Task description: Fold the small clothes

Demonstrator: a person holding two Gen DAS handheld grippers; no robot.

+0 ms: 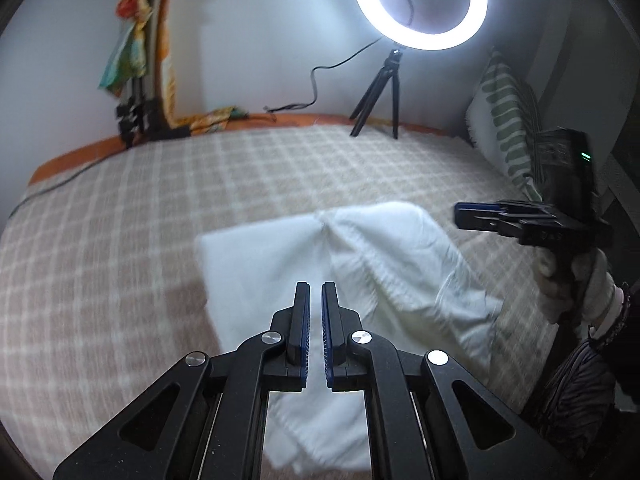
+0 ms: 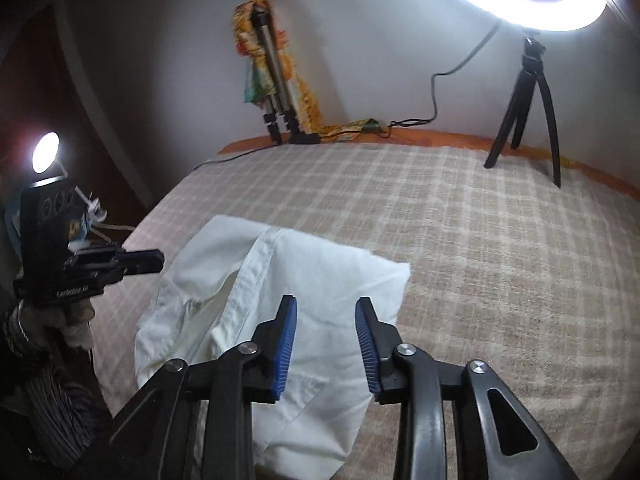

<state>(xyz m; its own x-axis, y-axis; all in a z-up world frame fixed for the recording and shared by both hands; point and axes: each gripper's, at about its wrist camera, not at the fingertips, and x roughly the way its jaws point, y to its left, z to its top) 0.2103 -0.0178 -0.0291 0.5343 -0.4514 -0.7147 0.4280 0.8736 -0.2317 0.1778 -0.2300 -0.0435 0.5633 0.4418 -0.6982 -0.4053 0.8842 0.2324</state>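
Observation:
A small white garment [image 1: 360, 272] lies partly folded on the checked bed cover [image 1: 140, 220]; it also shows in the right wrist view [image 2: 312, 280]. My left gripper [image 1: 316, 290] hovers over the garment's near part, its jaws nearly closed with a thin gap and nothing between them. It shows from the side in the right wrist view [image 2: 154, 261], left of the garment. My right gripper [image 2: 326, 306] is open and empty above the garment's middle. In the left wrist view it [image 1: 460, 216] sits at the garment's right edge.
A lit ring light [image 1: 420, 0] on a small black tripod [image 1: 378, 96] stands at the bed's far edge. A second tripod draped with colourful cloth [image 2: 268, 68] leans on the wall. A striped pillow [image 1: 504, 128] lies at the right. A cable [image 1: 320, 80] trails along the wall.

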